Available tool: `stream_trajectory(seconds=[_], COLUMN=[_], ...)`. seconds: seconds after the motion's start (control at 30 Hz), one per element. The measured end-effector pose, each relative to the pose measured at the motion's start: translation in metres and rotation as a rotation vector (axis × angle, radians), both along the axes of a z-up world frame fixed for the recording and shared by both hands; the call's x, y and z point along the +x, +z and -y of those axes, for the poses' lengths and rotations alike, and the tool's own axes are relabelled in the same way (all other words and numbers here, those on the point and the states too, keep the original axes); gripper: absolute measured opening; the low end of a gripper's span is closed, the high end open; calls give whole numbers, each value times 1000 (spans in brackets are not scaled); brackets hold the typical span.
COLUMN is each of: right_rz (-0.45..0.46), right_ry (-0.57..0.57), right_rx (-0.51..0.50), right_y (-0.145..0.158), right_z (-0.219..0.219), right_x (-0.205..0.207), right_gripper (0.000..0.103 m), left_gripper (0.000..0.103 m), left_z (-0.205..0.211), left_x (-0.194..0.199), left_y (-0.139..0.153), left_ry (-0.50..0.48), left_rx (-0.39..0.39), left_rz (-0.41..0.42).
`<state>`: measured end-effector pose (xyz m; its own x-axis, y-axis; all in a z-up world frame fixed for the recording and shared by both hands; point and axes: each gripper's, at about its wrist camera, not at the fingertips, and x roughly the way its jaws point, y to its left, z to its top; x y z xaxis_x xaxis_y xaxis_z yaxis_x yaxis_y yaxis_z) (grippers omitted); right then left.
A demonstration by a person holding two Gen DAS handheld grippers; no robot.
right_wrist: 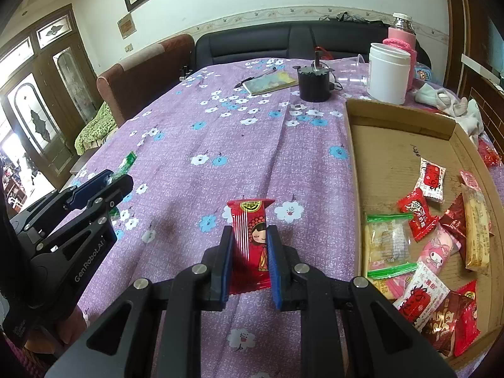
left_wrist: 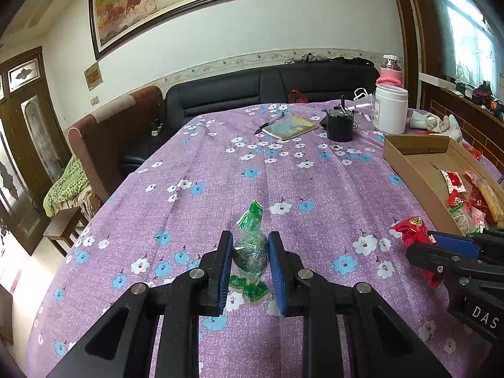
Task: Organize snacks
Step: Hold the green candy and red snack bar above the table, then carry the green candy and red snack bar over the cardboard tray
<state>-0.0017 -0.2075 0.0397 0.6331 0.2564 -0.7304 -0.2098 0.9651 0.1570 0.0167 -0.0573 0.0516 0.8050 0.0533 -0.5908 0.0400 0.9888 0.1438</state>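
Note:
My left gripper (left_wrist: pixel 250 245) is shut on a green-wrapped round snack (left_wrist: pixel 251 249), its twisted ends sticking out above and below the blue pads. My right gripper (right_wrist: pixel 250 239) is shut on a red snack packet (right_wrist: pixel 252 239) with a cartoon girl, held upright over the purple flowered tablecloth (right_wrist: pixel 220 145). The right gripper (left_wrist: pixel 422 239) also shows at the right edge of the left wrist view, with the red packet (left_wrist: pixel 409 230) in it. In the right wrist view the left gripper (right_wrist: pixel 116 178) sits at the left. A shallow cardboard box (right_wrist: pixel 354 170) to the right holds several wrapped snacks (right_wrist: pixel 419 214).
At the table's far end stand a white jar (right_wrist: pixel 389 75), a pink flask (right_wrist: pixel 401 34), a black round device (right_wrist: pixel 315 85), and a notebook (right_wrist: pixel 271 83) with a pen. White cloths (right_wrist: pixel 453 100) lie beyond the box. A dark sofa (left_wrist: pixel 252 91) runs behind the table.

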Motion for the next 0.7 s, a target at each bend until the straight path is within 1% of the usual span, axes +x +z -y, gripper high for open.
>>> stream_trajectory(seconds=[0.4, 0.6, 0.7], right_rz=[-6, 21, 52], right_ry=[-23, -56, -95], right_rx=[3, 49, 71], right_y=[1, 17, 28], right_z=[5, 22, 44], right_x=[2, -4, -13], right_gripper=[19, 19, 19], left_gripper=[24, 24, 24], left_z=[2, 9, 14], left_x=[-1, -2, -4], left_y=[0, 2, 4], left_ry=[-12, -43, -60], left_rx=[-4, -29, -38], left_rz=[-1, -22, -40])
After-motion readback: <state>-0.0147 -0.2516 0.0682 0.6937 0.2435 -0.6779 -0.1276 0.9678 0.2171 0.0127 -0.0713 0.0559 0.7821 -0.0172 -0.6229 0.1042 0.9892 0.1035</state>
